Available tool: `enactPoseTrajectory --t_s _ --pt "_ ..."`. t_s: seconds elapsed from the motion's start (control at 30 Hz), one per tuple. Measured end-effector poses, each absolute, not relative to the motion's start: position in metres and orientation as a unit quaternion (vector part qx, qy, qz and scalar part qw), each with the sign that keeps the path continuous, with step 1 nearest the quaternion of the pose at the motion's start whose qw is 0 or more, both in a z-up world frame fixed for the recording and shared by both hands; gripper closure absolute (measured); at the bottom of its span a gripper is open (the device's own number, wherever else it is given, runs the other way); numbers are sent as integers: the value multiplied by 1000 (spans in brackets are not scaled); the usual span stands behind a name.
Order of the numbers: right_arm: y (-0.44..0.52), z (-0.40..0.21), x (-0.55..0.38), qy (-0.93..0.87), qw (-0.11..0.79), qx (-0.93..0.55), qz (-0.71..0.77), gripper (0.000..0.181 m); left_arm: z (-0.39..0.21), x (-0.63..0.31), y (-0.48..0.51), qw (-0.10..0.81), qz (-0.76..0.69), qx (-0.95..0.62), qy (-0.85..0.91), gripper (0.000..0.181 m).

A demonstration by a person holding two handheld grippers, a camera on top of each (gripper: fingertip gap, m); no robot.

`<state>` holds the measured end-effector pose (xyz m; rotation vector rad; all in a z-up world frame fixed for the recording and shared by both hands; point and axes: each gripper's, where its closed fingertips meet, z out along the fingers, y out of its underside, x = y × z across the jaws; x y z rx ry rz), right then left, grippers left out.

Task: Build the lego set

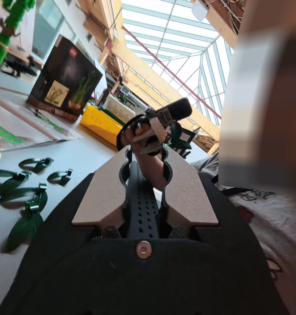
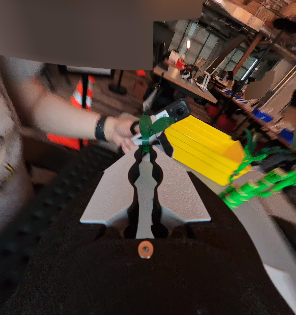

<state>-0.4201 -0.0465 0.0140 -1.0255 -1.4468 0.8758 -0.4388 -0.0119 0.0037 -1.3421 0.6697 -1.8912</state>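
— Left wrist view first: what is seen of the left gripper (image 1: 146,150)?

— Its two tan fingers (image 1: 106,190) are held apart with a clear gap between the tips; nothing is gripped between them; through the gap a hand (image 1: 135,136) and forearm are seen, with the right gripper (image 1: 169,138) carried just above centre of the frame.

— And the task's pieces in that view?

— Loose dark green leaf pieces (image 1: 24,192) are scattered on the white table (image 1: 79,158) at the lower left; an open instruction booklet (image 1: 24,122) is laid at the left edge; behind it a dark set box (image 1: 65,81) is stood upright at the upper left, with a yellow bin (image 1: 101,124) just beside it; part of a built green stalk (image 1: 5,25) is seen blurred in the top left corner.

— What is shown in the right wrist view?

— The right gripper (image 2: 145,150) is narrowed almost to closing; a green leaf sprig (image 2: 147,129) is pinched by its stem at the very tips, its two leaves fanned upward at centre frame; the left gripper (image 2: 164,136), held in a hand (image 2: 123,133), is seen just behind the sprig; the yellow bin (image 2: 203,146) is seen at the right of centre; the green stalk model (image 2: 256,182) is seen blurred at the right edge.
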Motion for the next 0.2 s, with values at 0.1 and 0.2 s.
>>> enactPoseTrajectory --t_s 0.1,0.2 --pt "-65 25 -418 -511 466 -473 546 175 20 -434 -31 401 -712 -493 297 148" --pt "-84 48 -412 -439 352 -448 695 176 30 -430 -47 439 -648 -511 356 138"
